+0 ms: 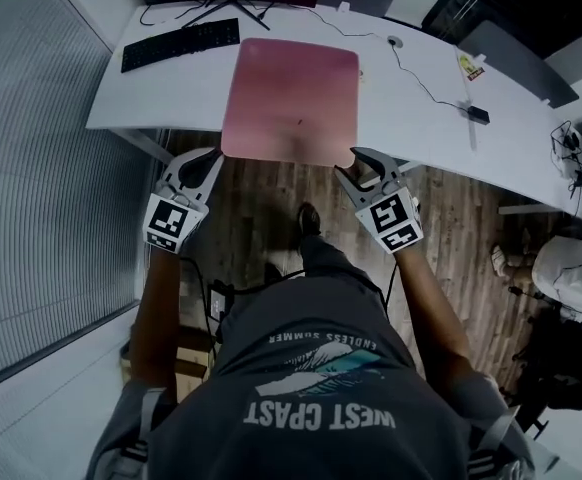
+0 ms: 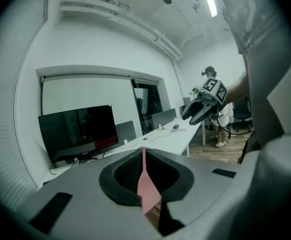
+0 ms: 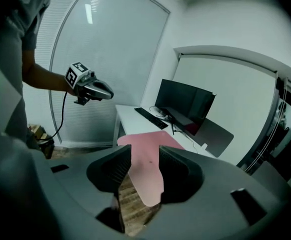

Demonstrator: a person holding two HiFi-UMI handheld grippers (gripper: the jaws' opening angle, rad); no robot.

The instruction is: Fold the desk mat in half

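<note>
A pink desk mat lies on the white desk, and its near edge hangs over the desk's front edge. My left gripper is at the mat's near left corner. In the left gripper view the mat runs edge-on between the jaws, and the left gripper is shut on it. My right gripper is at the near right corner. In the right gripper view its jaws stand apart around that corner of the mat, with a gap on both sides, so the right gripper is open.
A black keyboard lies at the desk's back left, behind it a dark monitor. A mouse, a cable and a small black box lie right of the mat. A ribbed glass wall runs along the left. A person sits at far right.
</note>
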